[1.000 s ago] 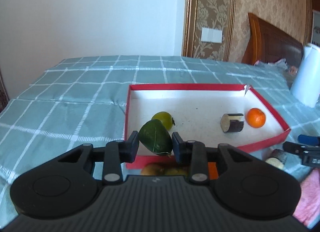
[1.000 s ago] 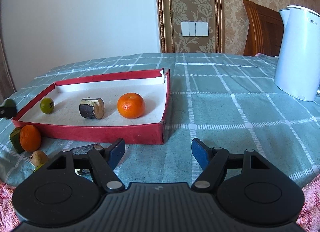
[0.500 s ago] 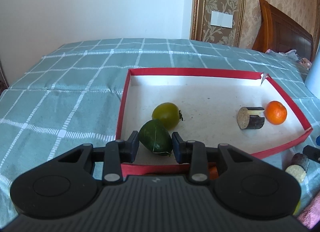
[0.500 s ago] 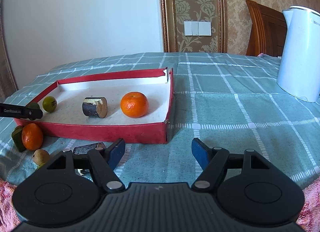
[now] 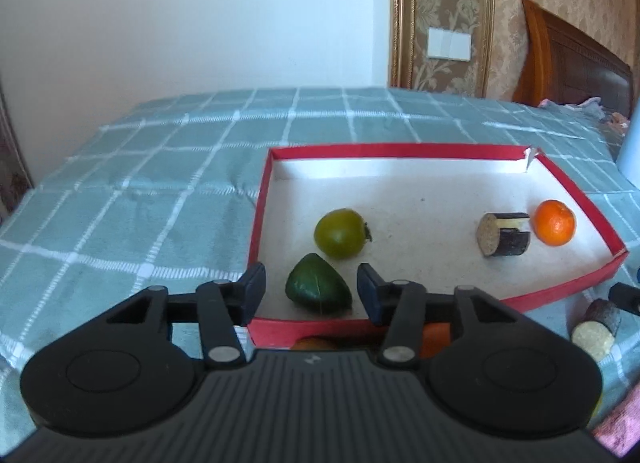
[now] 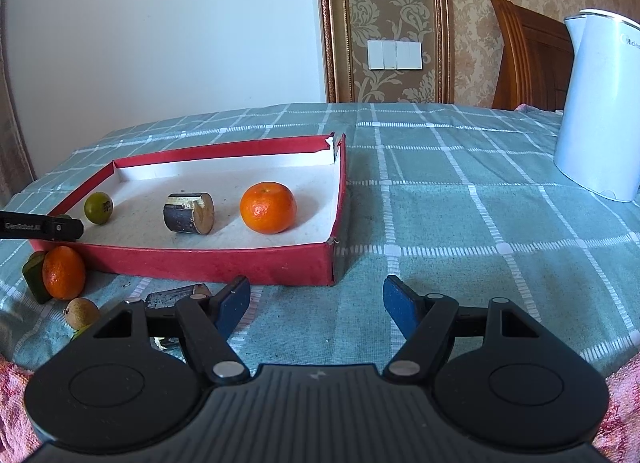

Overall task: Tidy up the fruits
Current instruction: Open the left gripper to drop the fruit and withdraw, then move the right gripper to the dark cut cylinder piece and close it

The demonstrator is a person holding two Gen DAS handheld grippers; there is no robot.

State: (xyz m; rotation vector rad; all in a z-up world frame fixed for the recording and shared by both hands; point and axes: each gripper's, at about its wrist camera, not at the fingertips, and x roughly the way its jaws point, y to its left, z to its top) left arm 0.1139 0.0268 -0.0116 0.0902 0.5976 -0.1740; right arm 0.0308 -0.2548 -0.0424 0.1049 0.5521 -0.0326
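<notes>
Teal checked tablecloth setup: left gripper (image 5: 311, 288) jaws are opening around the dark green pointed fruit (image 5: 319, 290), now sitting in the shallow red cardboard tray (image 5: 440, 151). Just beyond sit a round olive-green fruit (image 5: 340, 233), a cut dark cane piece (image 5: 503, 234) and an orange tangerine (image 5: 555, 222). Right gripper (image 6: 316, 305) is spread wide, empty. Several fruits outside the tray look left to do, like another tangerine (image 6: 64, 272).

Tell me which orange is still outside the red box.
The orange on the cloth by the box's front left corner; the other orange sits inside.
</notes>
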